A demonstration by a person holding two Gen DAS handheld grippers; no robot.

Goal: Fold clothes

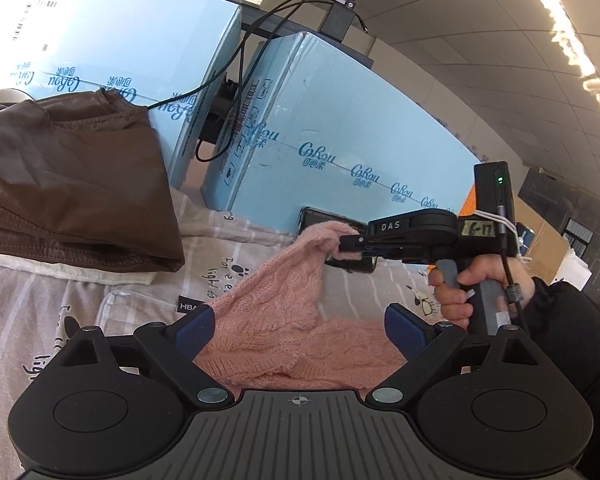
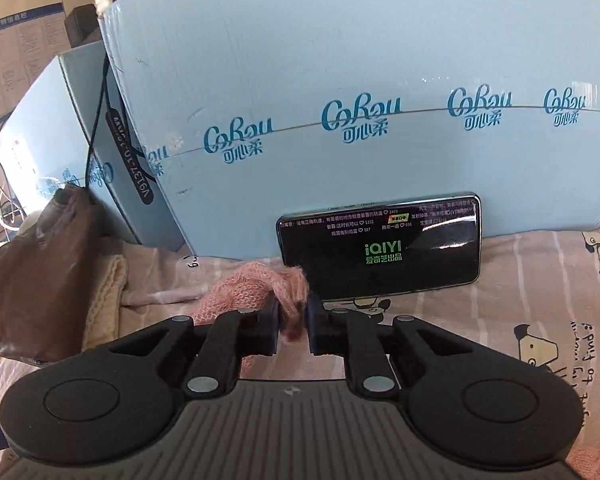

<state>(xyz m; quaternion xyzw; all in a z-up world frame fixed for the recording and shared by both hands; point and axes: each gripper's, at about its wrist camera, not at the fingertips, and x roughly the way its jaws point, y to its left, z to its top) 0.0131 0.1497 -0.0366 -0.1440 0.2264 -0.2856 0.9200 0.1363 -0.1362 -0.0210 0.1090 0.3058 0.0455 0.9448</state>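
Observation:
A pink cable-knit sweater (image 1: 284, 320) lies on the patterned bedsheet (image 1: 100, 300). My left gripper (image 1: 298, 332) stands wide open just above it, with the knit spread between and under its blue pads (image 1: 192, 328), which do not press on it. A person's hand holds my right gripper (image 1: 346, 246) on the right. It is shut on a bunched corner of the sweater and lifts that corner off the sheet. In the right wrist view, the right gripper (image 2: 293, 316) pinches a tuft of the pink sweater (image 2: 256, 284) between its nearly closed fingers.
A folded brown leather jacket (image 1: 72, 184) lies at the left on a cream knit (image 2: 108, 292). Two light blue cartons (image 2: 340, 80) wall off the back. A phone (image 2: 380, 248) with a lit screen leans against the nearer carton. Black cables (image 1: 236, 72) hang between the cartons.

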